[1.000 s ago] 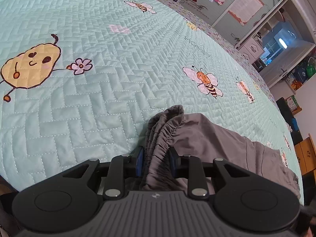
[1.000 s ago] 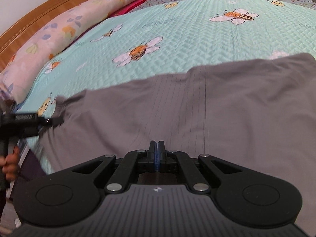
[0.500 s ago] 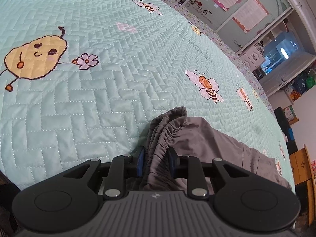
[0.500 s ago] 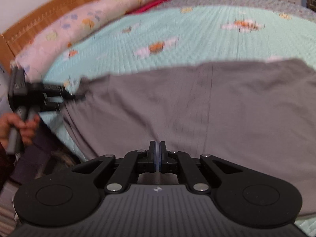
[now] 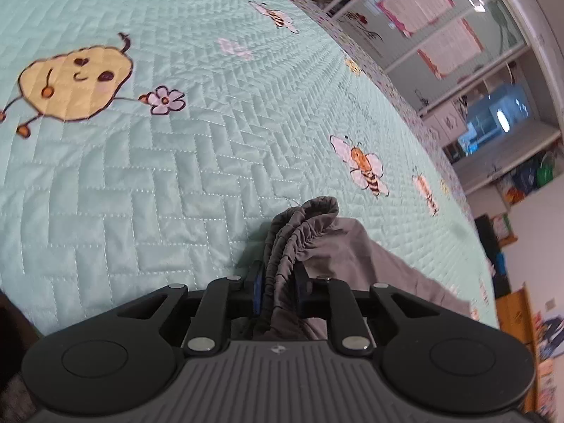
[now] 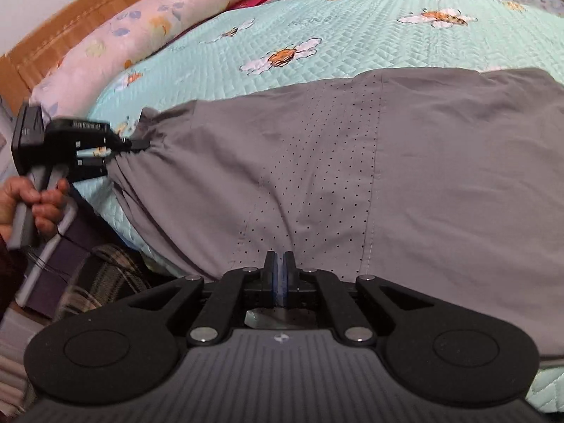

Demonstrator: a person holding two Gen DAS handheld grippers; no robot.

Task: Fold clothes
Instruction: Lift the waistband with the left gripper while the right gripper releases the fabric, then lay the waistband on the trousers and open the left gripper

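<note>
The garment is a pair of grey shorts spread flat on the bed's quilted cover. Its long axis runs crosswise to the right claw, from the gathered waistband at that claw's left to the leg end at its right.

Left claw: the jaws have just been closing and are clamped on the bunched elastic waistband, which stands up between the pads and extends straight ahead of the fingertips. The rest of the shorts trails off to this claw's right. In the right wrist view, the left claw is seen at the far left, gripped by a hand, with the waistband corner drawn taut toward it.

Right claw: the jaws are together. The near hem of the shorts sits at the fingertips, and the perforated panel lies directly ahead. Whether fabric is pinched between the pads cannot be told, because the hem line is hidden at the tips.

Governing relation: the two claws stand at the same long edge of the garment, the left at the waistband end and the right near mid-length. The cloth lies ahead of both. A fold across the long axis would, in all likelihood, carry the waistband end toward the right claw's right, so the left claw is the nearer to the part to be moved.
</note>
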